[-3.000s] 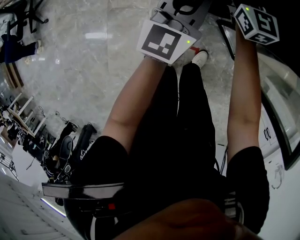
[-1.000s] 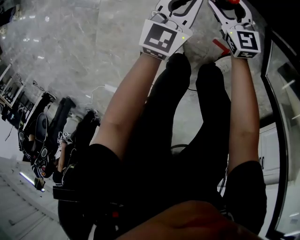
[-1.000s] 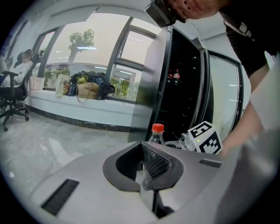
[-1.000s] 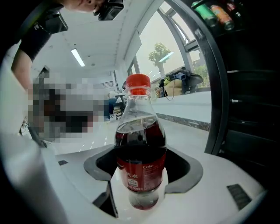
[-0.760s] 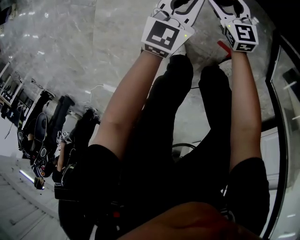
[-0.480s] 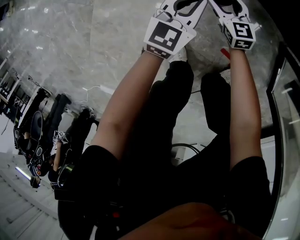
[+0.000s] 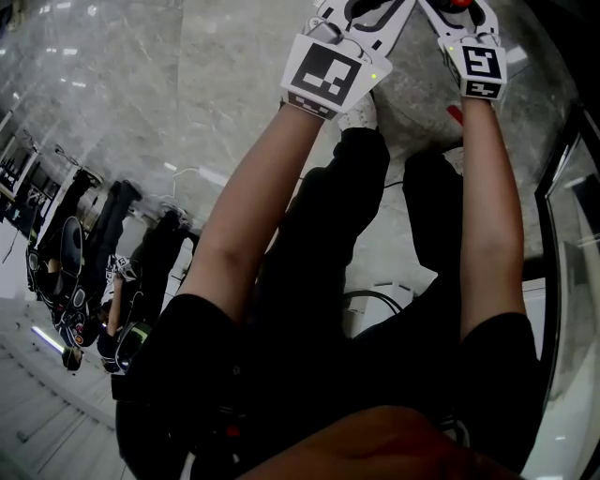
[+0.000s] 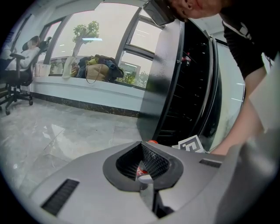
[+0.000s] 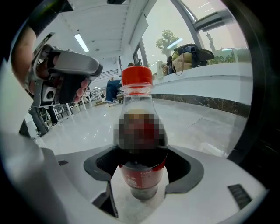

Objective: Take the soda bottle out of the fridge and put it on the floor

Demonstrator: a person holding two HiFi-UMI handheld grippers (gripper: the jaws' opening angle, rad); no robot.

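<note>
The soda bottle [image 9: 142,177] has a red cap, a red label and dark drink, and it stands upright between the jaws of my right gripper [image 9: 142,162]. That gripper is shut on it low over the pale marble floor [image 7: 187,84]. In the head view only the bottle's red cap [image 7: 459,4] shows at the top edge, by the right gripper [image 7: 457,13]. My left gripper [image 7: 361,14] hangs just left of it, shut and holding nothing. In the left gripper view [image 8: 144,162] the bottle's cap [image 8: 152,142] peeks over its jaws.
The black fridge [image 8: 188,87] stands open on the right, its glass door [image 7: 567,234] along the head view's right edge. The person's legs and shoes [image 7: 361,112] are below the grippers. Office chairs [image 7: 84,281] stand at the left. Bags [image 8: 98,70] lie on a window ledge.
Three seconds ago the right gripper was up by the fridge; it has come down beside the left one near the floor. In the last half second both barely moved.
</note>
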